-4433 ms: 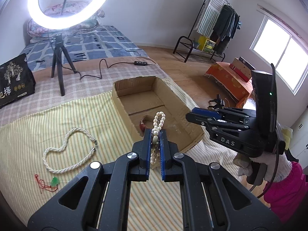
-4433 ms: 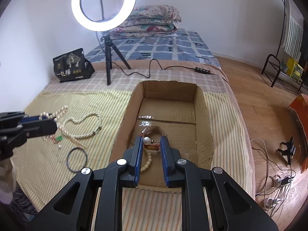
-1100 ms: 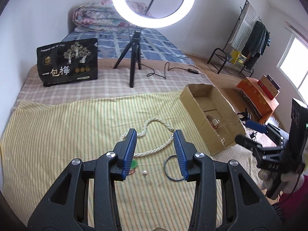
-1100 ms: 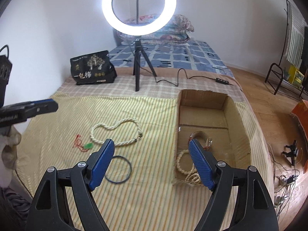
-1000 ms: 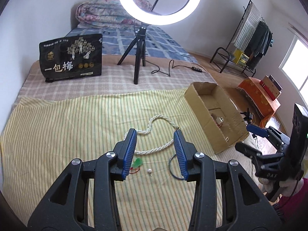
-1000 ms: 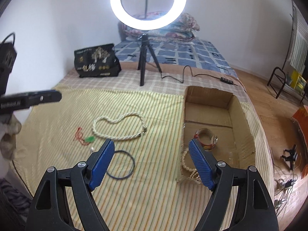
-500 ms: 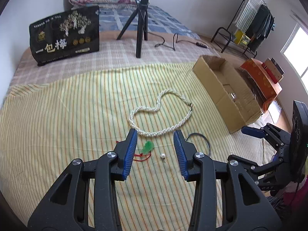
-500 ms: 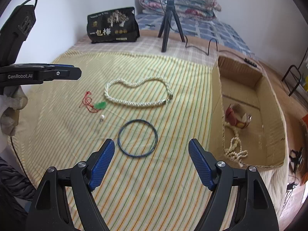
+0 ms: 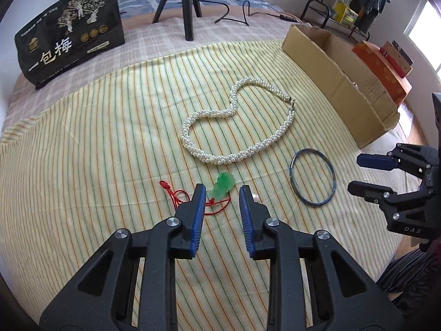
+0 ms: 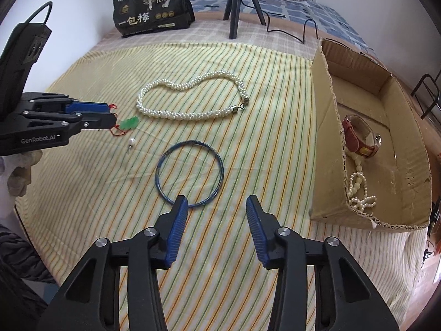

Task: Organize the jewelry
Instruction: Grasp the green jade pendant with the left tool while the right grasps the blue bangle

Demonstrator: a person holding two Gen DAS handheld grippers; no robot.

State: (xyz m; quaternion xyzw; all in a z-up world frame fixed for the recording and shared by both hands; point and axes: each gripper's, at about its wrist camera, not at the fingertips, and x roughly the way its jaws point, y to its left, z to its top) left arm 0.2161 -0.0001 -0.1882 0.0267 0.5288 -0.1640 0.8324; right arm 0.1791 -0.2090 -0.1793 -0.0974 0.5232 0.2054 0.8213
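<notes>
On the striped cloth lie a white pearl necklace, a blue ring bangle, a green pendant on a red cord and a small pearl stud. My left gripper is open, low over the cloth, its jaws either side of the green pendant. My right gripper is open and empty, just short of the bangle. The cardboard box holds a red-strapped watch and a bead string.
A black printed bag and a black tripod with a trailing cable stand at the back of the bed. A clothes rack and an orange box are on the floor to the right.
Earlier both grippers held beads at the box. Both are now open over the cloth. In the last second my left gripper dropped toward the green pendant and my right toward the bangle.
</notes>
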